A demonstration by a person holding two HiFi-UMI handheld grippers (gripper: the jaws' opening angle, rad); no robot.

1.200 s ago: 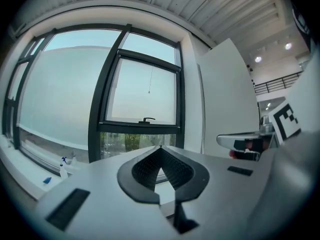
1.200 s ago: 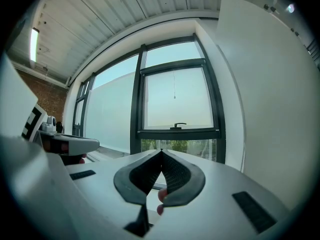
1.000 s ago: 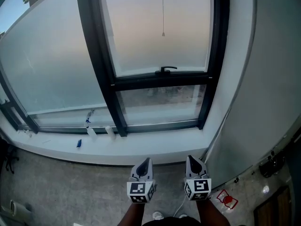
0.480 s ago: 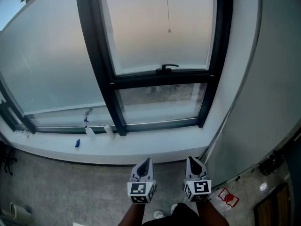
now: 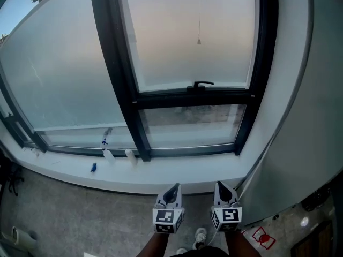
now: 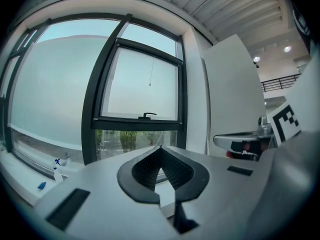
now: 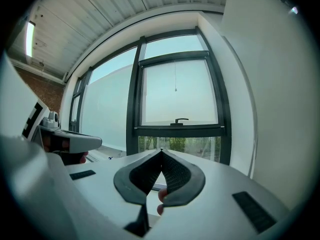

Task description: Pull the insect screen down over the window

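A black-framed window (image 5: 134,100) stands ahead, its upper sash frosted, with a black handle (image 5: 202,83) on the crossbar. A thin pull cord (image 5: 199,40) with a small weight hangs in front of the upper pane; it also shows as the cord (image 6: 149,84) in the left gripper view and the cord (image 7: 175,89) in the right gripper view. My left gripper (image 5: 173,189) and right gripper (image 5: 221,186) are held low, side by side, well short of the sill. Both are shut with nothing between the jaws.
A white sill (image 5: 123,170) runs under the window, with two small white bottles (image 5: 109,155) and a blue item (image 5: 93,167) on it. A white wall (image 5: 311,122) closes the right side. Grey floor (image 5: 69,213) lies below; a red tag (image 5: 261,234) lies at lower right.
The view has shifted: the window and cord sit further right and lower in the frame. Both grippers stay shut and keep their places low in the view.
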